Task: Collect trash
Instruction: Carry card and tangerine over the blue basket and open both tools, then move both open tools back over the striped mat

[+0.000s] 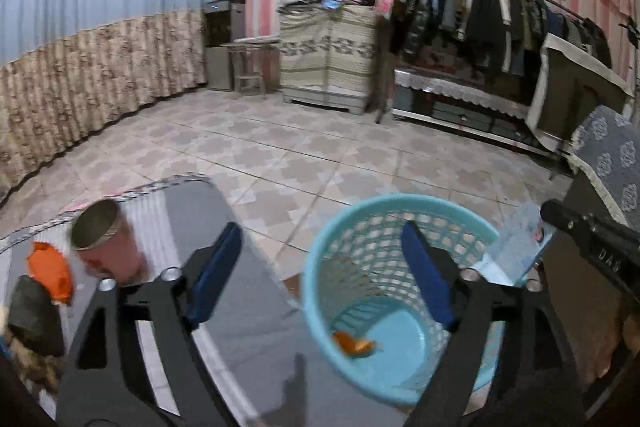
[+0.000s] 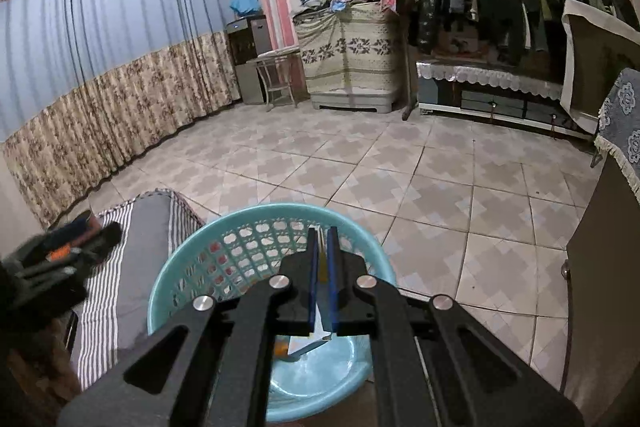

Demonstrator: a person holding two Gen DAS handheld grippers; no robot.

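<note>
— Paper card (image 2: 323,333) sits pinched in the right gripper (image 2: 323,269), right over the blue basket (image 2: 180,269). Drop time?

— I think so; just let go. The left gripper (image 1: 320,267) is wide apart, holding nothing.

— And that orange bit (image 1: 354,343) inside?

— Too blurry to name. The can (image 1: 96,225) on the table (image 1: 240,307) waits.

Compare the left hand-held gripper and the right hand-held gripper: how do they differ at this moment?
The left hand-held gripper is open and holds nothing; the right hand-held gripper is shut on a thin paper card. The left one spans the striped table and the blue basket; the right one hangs directly over that basket. Both have black arms and blue finger pads.
</note>
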